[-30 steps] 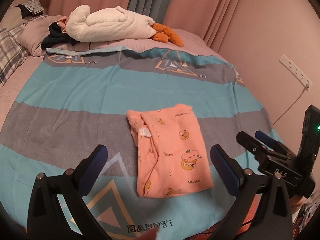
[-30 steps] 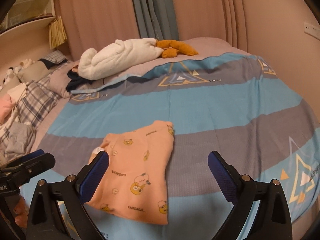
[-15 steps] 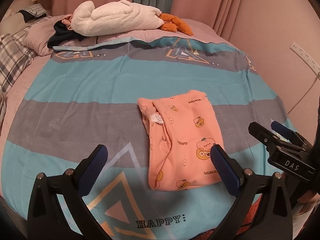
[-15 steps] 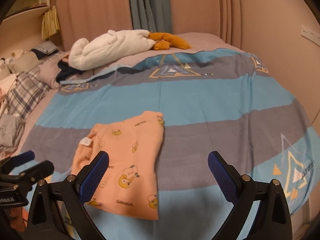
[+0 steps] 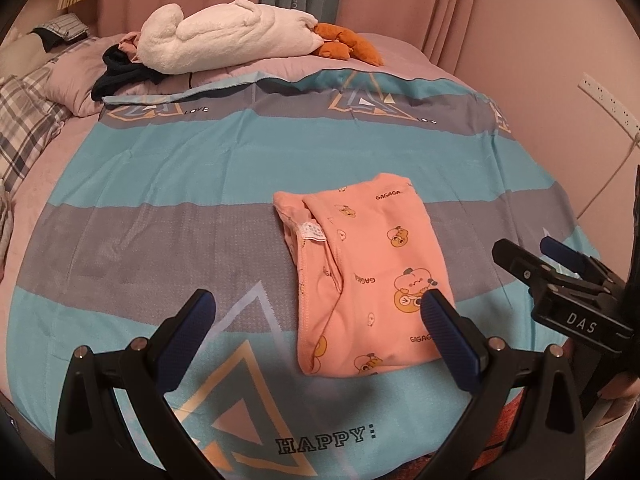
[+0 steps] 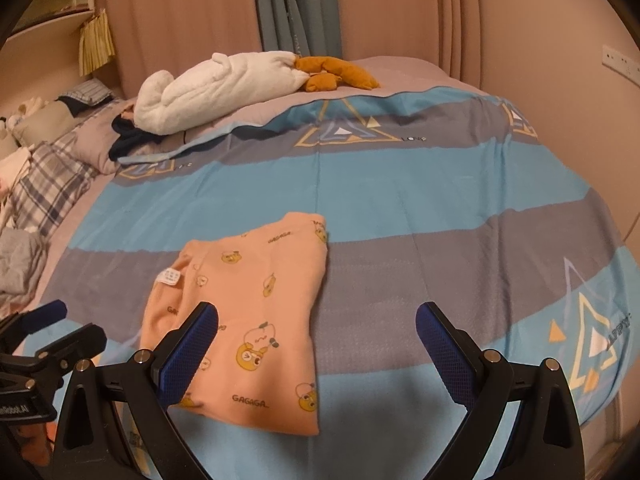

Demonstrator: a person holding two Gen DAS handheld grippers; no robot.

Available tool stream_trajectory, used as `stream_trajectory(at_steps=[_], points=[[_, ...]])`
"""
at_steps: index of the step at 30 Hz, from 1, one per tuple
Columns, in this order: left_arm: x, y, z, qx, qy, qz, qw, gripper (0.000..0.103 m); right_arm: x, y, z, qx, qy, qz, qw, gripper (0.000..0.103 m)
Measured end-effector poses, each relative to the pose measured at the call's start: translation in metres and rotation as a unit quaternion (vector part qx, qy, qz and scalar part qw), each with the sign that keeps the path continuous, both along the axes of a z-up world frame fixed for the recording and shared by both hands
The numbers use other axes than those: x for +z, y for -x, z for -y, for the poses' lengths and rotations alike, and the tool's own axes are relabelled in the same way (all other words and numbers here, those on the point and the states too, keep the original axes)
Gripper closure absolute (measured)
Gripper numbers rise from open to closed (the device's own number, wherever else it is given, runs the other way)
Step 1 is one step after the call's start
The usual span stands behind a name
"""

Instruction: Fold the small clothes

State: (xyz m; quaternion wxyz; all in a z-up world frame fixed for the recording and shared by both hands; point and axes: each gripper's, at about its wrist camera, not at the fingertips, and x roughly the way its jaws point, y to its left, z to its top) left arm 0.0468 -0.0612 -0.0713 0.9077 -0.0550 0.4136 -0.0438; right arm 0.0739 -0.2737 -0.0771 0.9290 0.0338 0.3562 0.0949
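Both grippers' fingers wide apart, empty, above folded pink garment (image 5: 364,272).

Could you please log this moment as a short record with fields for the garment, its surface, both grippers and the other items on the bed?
garment: orange printed garment, folded, lying flat, white label showing
surface: striped bedspread
left gripper: open, holding nothing, above the bedspread near the garment
right gripper: open, holding nothing
contact: neither gripper visibly touches the garment
background: white plush blanket and orange plush toy at the far end
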Motion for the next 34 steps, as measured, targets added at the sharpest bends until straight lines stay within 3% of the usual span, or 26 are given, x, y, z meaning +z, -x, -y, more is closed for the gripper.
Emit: stream_trajectory(at_steps=[34], points=[[0.002, 0.003, -0.005, 0.003, 0.006, 0.009, 0.9999, 0.0, 0.002, 0.004, -0.014, 0.012, 0.005, 0.0, 1.0, 0.005]])
